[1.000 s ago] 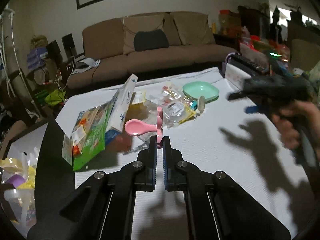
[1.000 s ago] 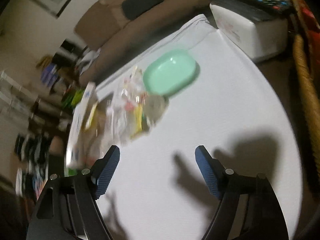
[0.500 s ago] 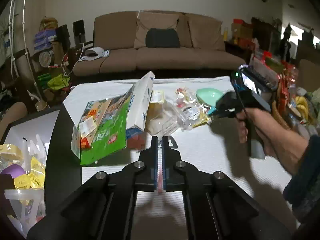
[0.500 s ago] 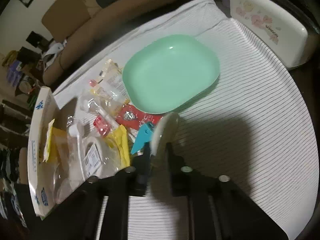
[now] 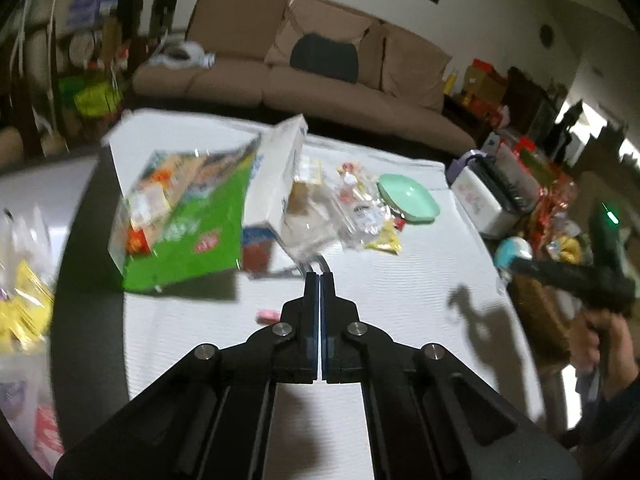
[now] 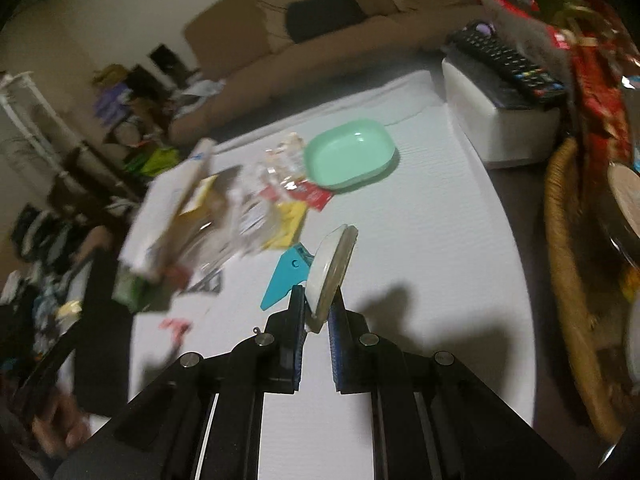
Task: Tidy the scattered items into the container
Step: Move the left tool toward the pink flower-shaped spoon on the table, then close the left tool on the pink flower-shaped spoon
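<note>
Left tool [image 5: 321,280] closed and angled down, right tool [image 6: 318,300] clamped, hand [image 5: 596,332] gripping its handle

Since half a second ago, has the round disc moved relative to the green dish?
Yes. The round disc, clamped in the right tool, was right against the green dish; now it is clearly apart, nearer the camera, with bare white cloth between.

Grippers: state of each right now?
Left gripper: closed; a pink item peeks out beside it, hold unclear.
Right gripper: closed on a round white disc.
</note>
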